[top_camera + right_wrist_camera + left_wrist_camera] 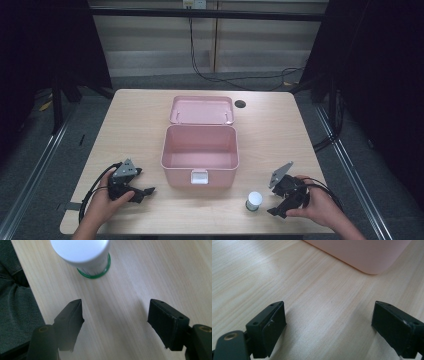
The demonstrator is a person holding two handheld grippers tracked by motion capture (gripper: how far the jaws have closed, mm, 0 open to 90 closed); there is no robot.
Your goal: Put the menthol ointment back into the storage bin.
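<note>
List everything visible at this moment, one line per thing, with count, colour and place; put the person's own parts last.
Table: one, light wood, centre of the high view.
Box: one, pink, mid-table, lid open and leaning back.
Latch: one, white, on the box's near wall.
Bottle: one, white cap, green base, upright near the table's front edge, right of the box.
Cables: black, on the floor beyond the table.
Left gripper: black, open, front left.
Right gripper: black, open, beside the bottle.
Hands: two, holding the grippers.
</note>
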